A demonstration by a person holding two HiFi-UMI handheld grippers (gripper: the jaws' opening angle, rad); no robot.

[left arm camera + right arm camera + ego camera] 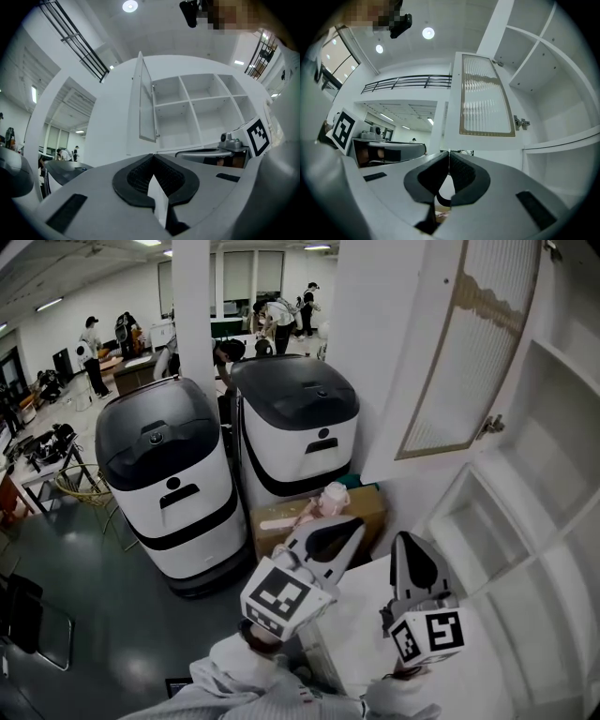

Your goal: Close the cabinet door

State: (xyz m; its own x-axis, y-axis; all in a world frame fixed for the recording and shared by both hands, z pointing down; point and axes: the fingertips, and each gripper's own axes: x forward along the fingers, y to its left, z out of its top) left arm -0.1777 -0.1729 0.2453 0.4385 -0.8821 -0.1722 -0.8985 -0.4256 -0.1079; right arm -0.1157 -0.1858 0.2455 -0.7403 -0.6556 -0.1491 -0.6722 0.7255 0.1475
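Observation:
The white cabinet [525, 521] fills the right side, and its door [469, 352], with a ribbed glass panel in a tan frame, stands swung out to the left. In the head view my left gripper [356, 523] and right gripper [403, 538] sit side by side below the door, both pointing at it and apart from it. Seen from the left gripper view, the door [145, 101] is edge-on beyond the shut, empty left gripper [152, 157]. The right gripper view has the door [485, 98] face-on above the right gripper [449, 152], whose tips meet with nothing between them.
Two white-and-black rounded machines [173, 484] [300, 423] stand left of the cabinet. A cardboard box [361, 507] with loose items sits just under the door. Open shelves [201, 108] lie behind the door; a hinge [520, 123] is on its inner edge. People stand far back.

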